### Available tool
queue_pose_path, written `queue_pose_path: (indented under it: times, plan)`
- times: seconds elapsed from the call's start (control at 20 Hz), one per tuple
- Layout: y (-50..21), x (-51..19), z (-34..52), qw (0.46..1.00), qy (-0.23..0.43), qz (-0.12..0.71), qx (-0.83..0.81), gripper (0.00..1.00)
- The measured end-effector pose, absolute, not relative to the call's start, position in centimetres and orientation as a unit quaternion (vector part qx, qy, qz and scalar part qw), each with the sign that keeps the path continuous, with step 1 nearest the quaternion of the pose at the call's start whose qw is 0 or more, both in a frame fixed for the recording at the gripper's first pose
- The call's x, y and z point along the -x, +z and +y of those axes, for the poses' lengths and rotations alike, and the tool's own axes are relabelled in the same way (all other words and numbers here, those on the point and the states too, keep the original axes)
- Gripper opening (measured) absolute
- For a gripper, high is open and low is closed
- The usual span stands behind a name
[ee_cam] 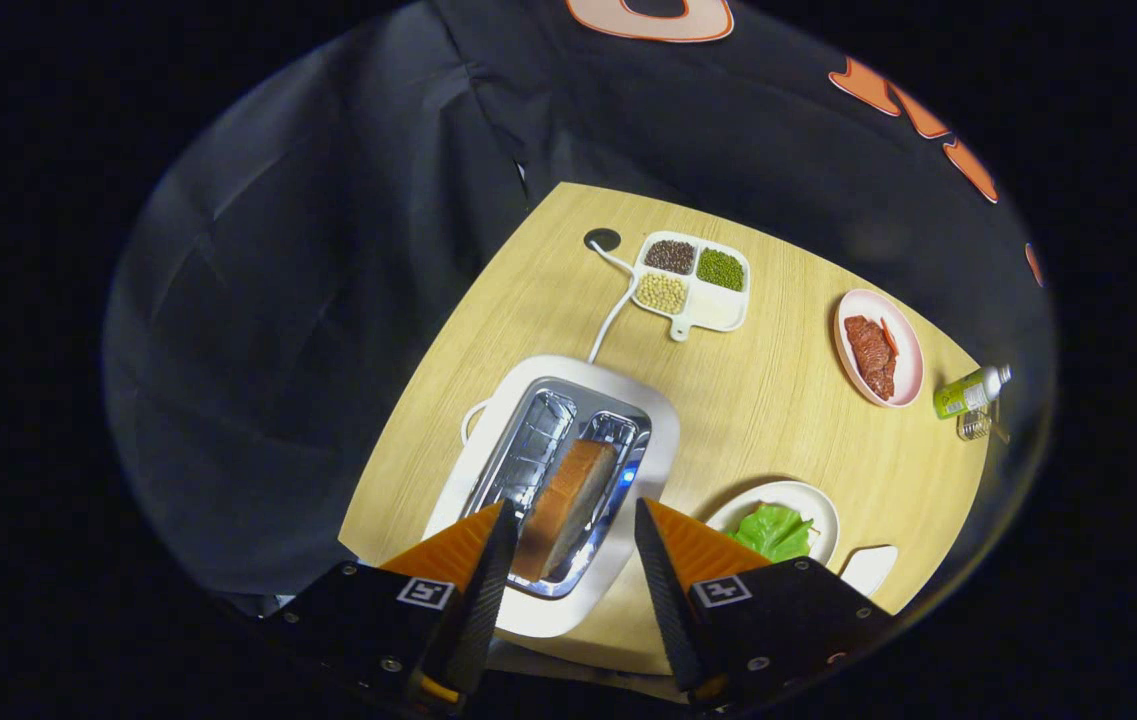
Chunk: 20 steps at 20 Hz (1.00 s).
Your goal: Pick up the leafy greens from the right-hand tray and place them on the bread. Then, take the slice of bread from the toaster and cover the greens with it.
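Note:
A white toaster (653, 425) with two chrome slots stands on the wooden table directly below me. A slice of bread (568, 490) with a brown crust stands on edge in its right slot. My gripper (571, 507) hovers over that slot, open, with the slice between its orange fingers. The left finger (488, 545) sits close beside the crust, while the right finger (668, 550) is a gap away. The leafy greens (773, 530) lie on a white plate (813, 497) just right of the toaster; what is under them is hidden.
Beyond the toaster a white divided dish (718, 308) holds three kinds of beans, and the toaster's white cable (613, 312) runs past it. A pink plate with meat (908, 350) and a green bottle (968, 390) sit far right. A white tray corner (870, 568) lies by the near table edge.

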State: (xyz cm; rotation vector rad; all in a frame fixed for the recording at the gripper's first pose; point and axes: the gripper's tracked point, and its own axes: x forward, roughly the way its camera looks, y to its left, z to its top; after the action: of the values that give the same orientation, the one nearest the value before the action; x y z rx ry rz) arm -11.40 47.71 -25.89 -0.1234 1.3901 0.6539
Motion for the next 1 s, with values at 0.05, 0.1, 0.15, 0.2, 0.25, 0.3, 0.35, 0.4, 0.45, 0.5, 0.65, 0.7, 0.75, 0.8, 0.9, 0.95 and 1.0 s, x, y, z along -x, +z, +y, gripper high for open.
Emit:
queue_pose_path:
  times: [0.05,0.1,0.15,0.2,0.25,0.3,0.35,0.4,0.45,0.5,0.65,0.7,0.75,0.8,0.9,0.95,1.0]
  plan:
    - [-26.2,11.5,47.4,0.717,0.290,0.631,0.061,0.65]
    - [-26.5,11.7,47.1,0.713,0.285,0.638,0.061,0.61]
    - [-26.7,11.9,47.1,0.708,0.281,0.646,0.053,0.53]
    - [-26.8,11.9,47.4,0.705,0.280,0.650,0.045,0.46]
    - [-26.9,11.8,47.5,0.703,0.278,0.653,0.037,0.38]
    - [-26.4,11.7,47.0,0.703,0.274,0.656,0.029,0.34]
    - [-26.4,11.8,47.3,0.700,0.274,0.659,0.022,0.26]
    - [-26.4,12.2,47.5,0.694,0.279,0.663,0.014,0.24]
    - [-26.3,12.3,47.8,0.688,0.282,0.668,0.004,0.21]
    - [-26.3,12.2,47.9,0.686,0.282,0.670,-0.001,0.19]
    - [-26.2,12.1,47.8,0.683,0.280,0.674,-0.015,0.14]
    - [-26.2,11.9,47.5,0.683,0.282,0.674,-0.023,0.13]
    - [-25.9,11.7,47.3,0.682,0.283,0.674,-0.035,0.11]
    - [-25.5,11.8,47.1,0.679,0.284,0.675,-0.050,0.10]
    - [-24.6,11.3,46.4,0.679,0.288,0.671,-0.076,0.09]
    - [-24.0,10.8,46.0,0.680,0.289,0.668,-0.089,0.09]
    - [-23.2,10.5,45.8,0.680,0.291,0.664,-0.110,0.09]
